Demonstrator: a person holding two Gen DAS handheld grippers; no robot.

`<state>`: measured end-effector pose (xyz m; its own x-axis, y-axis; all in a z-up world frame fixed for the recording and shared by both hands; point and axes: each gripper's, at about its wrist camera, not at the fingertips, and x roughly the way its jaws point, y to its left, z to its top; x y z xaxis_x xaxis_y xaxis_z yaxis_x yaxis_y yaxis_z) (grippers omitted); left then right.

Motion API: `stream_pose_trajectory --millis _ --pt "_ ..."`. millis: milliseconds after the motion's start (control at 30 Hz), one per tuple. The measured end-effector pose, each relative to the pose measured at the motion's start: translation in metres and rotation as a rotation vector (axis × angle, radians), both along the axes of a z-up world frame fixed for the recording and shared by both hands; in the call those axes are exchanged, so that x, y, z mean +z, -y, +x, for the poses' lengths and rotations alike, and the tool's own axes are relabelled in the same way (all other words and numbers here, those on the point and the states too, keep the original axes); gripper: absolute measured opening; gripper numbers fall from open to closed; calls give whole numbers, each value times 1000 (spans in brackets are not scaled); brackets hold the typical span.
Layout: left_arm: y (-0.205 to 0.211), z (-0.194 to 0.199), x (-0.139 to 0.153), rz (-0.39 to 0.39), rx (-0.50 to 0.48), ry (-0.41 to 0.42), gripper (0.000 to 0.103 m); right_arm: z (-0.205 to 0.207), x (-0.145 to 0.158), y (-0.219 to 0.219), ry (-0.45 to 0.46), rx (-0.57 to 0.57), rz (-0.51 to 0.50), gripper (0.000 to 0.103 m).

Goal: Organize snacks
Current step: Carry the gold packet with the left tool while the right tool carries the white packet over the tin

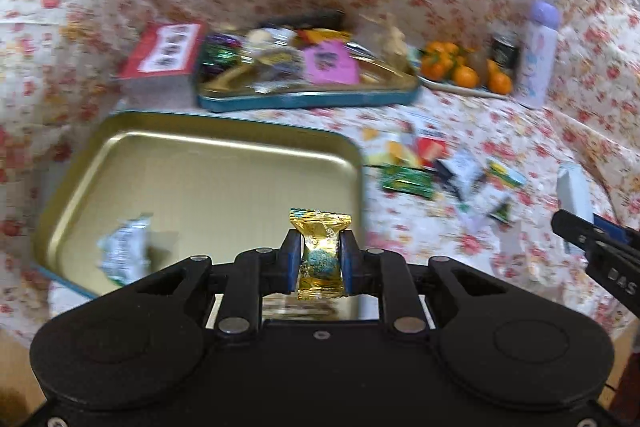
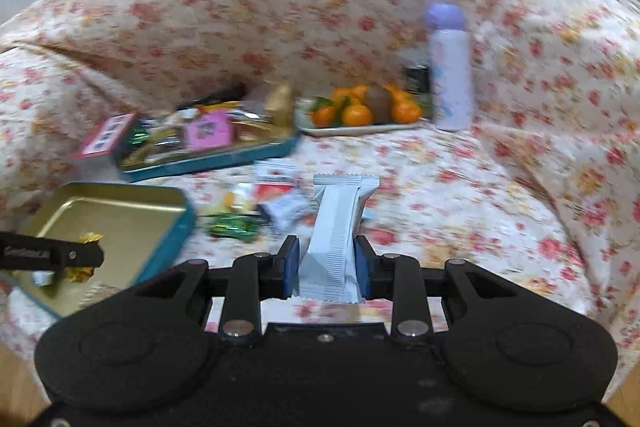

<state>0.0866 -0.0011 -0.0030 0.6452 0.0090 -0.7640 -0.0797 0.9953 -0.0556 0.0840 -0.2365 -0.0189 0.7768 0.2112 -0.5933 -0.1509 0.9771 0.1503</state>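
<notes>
My left gripper (image 1: 320, 259) is shut on a gold-wrapped candy (image 1: 321, 253) and holds it over the near right part of an open gold tin tray (image 1: 208, 163). A white-wrapped snack (image 1: 124, 251) lies in that tray. My right gripper (image 2: 326, 263) is shut on a pale blue snack bar packet (image 2: 338, 239) above the floral cloth, to the right of the tray (image 2: 120, 211). Loose snack packets (image 1: 436, 167) lie scattered on the cloth between the grippers; they also show in the right wrist view (image 2: 256, 207).
A second teal tin tray (image 1: 304, 75) full of assorted snacks sits at the back, with a red box (image 1: 164, 51) to its left. A plate of tangerines (image 1: 464, 71), a dark can (image 1: 505, 53) and a lilac-capped bottle (image 1: 538, 55) stand at the back right. Floral cloth covers everything.
</notes>
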Motion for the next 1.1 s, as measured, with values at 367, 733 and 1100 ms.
stream_pose_trajectory --millis 367,733,1100 --pt "-84 -9 2 50 151 62 27 -18 23 -90 29 208 26 31" --pt "-152 -13 -10 -14 293 56 27 -16 25 -156 15 330 18 31" --pt "-171 -10 -30 -17 327 8 28 -15 6 -182 -37 361 8 31"
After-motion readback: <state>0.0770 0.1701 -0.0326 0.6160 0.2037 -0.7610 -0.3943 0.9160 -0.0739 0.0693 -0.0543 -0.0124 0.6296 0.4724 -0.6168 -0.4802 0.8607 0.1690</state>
